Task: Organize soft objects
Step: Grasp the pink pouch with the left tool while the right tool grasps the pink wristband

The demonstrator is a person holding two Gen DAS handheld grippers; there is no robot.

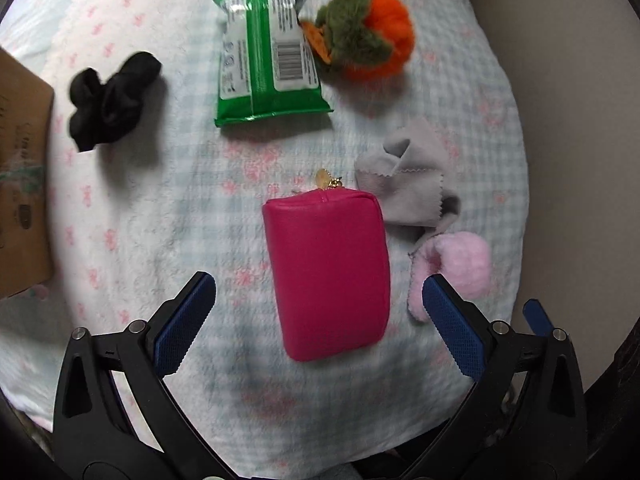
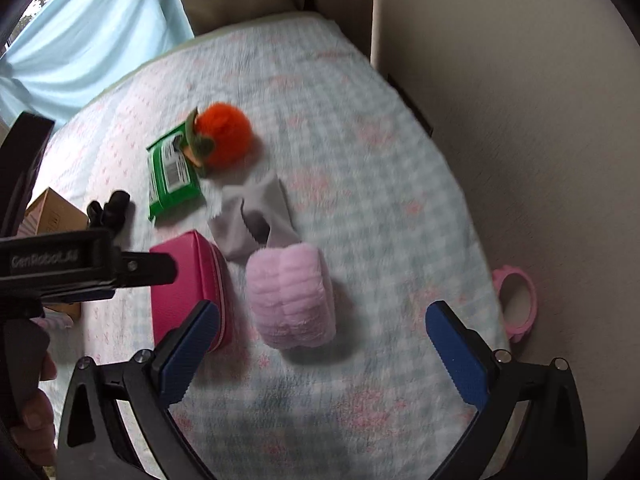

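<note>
A hot-pink zip pouch (image 1: 328, 272) lies on the checked blanket between the fingers of my open left gripper (image 1: 316, 320), which hovers just above it. A grey cloth (image 1: 408, 176), a pink fluffy item (image 1: 460, 268), an orange plush pumpkin (image 1: 368, 36), a green wipes pack (image 1: 268, 52) and a black scrunchie (image 1: 108, 96) lie around it. My right gripper (image 2: 320, 352) is open and empty, with the pink fluffy item (image 2: 290, 296) just ahead of it. The right wrist view also shows the pouch (image 2: 188, 276), cloth (image 2: 256, 216), pumpkin (image 2: 224, 138), wipes (image 2: 172, 172) and scrunchie (image 2: 110, 208).
A cardboard box (image 1: 20, 184) stands at the blanket's left edge. A pink ring-shaped object (image 2: 516, 304) lies off the bed's right side by the beige wall (image 2: 520, 120). The left gripper's body (image 2: 60, 276) crosses the left of the right wrist view.
</note>
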